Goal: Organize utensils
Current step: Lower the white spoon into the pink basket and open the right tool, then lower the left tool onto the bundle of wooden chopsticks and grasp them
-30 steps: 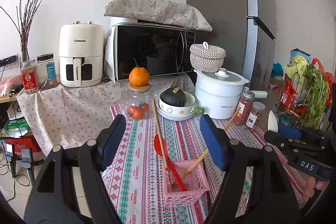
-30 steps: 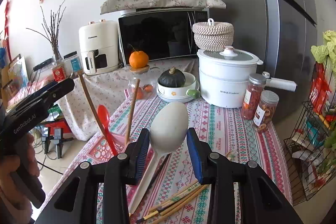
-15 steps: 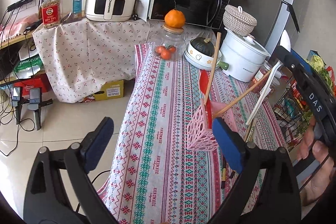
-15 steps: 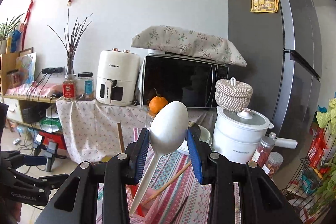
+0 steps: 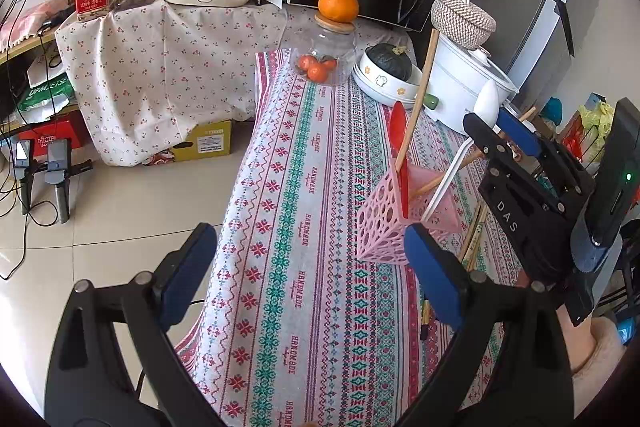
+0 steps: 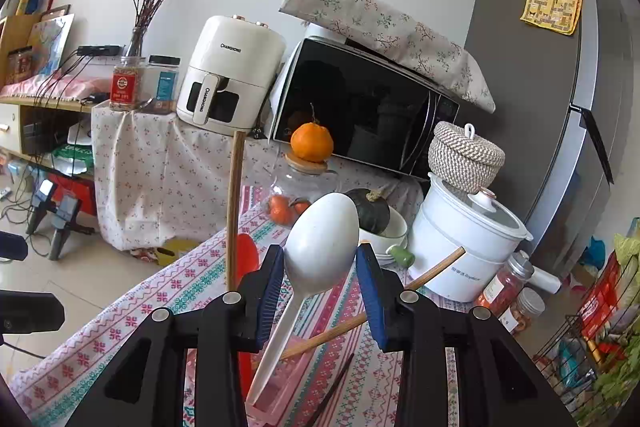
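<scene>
Spoon (image 6: 320, 243), white plastic, bowl pinched between the blue pads of the right gripper (image 6: 320, 287), handle hanging down and forward of the jaws into the pink perforated basket (image 5: 394, 223). Handle tip already at or just inside the basket mouth (exact contact with the basket floor hidden in both views). Left gripper (image 5: 308, 267) spread wide, holding nothing, parked above the striped tablecloth (image 5: 304, 187), with the basket just off the tip of its right jaw.

To finish the step well:

- Lower a little more along the handle's own line, so the tip slides toward the basket bottom rather than catching a hole in the wall.
- Keep clear of the red spoon (image 5: 400, 147) and the two wooden sticks (image 5: 420, 91) already leaning in the basket, all close ahead of the right jaws; a knock could tip the light basket.
- Open the right jaws only once the handle is well down; probably top-heavy, so expect the bowl to fall against the rim.
- Bring the left jaws onto the basket wall if it starts to slide or tilt.
- Leave the loose chopsticks (image 5: 474, 231) beyond the basket for later.
</scene>
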Demonstrator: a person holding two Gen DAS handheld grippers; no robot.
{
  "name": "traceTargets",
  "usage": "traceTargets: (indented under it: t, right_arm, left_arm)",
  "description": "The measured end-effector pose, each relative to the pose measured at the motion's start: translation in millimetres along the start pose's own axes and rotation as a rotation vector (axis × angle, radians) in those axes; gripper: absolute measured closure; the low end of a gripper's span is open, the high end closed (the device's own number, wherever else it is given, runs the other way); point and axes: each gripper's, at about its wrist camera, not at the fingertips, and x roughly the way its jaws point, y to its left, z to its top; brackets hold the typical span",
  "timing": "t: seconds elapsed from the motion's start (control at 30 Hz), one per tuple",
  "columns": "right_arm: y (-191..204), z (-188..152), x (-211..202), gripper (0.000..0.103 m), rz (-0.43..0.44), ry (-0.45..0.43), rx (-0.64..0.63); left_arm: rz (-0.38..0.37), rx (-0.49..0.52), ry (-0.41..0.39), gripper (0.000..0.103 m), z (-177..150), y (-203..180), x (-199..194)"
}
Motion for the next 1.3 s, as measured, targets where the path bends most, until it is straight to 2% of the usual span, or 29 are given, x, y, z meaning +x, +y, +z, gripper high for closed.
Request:
traceTargets:
  t: [0.2, 0.27, 0.33, 0.63, 0.9, 1.13, 1.3]
  right_arm:
    - [-18, 7, -22, 0.053, 0.048, -0.001, 0.071]
    - [-29, 9, -34, 0.048, 0.054, -0.003, 0.098]
    - [-42, 9, -45, 0.038, 0.061, 0.005, 0.133]
    - [-102, -20, -73, 0.016, 0.031, 0.104, 0.267]
    - [-148, -64, -80, 0.005, 0.017, 0.214, 0.42]
    - [-183, -100, -76, 0.005, -0.017, 0.389, 0.52]
    - [-216, -122, -71, 0.005, -0.018, 0.486, 0.611]
  left_arm:
    - [-0.005, 0.023, 0.019, 0.008, -3, -8, 3]
    - [-0.006, 0.036, 0.022, 0.008, -5, -13, 4]
    - [-0.005, 0.053, 0.026, 0.008, -8, -18, 5]
    - [0.003, 0.136, 0.056, 0.008, -19, -46, 11]
    - [-0.005, 0.262, 0.083, 0.006, -37, -88, 19]
    - [0.005, 0.399, 0.117, 0.006, -53, -130, 33]
    - [-0.01, 0.464, 0.18, 0.006, -61, -163, 50]
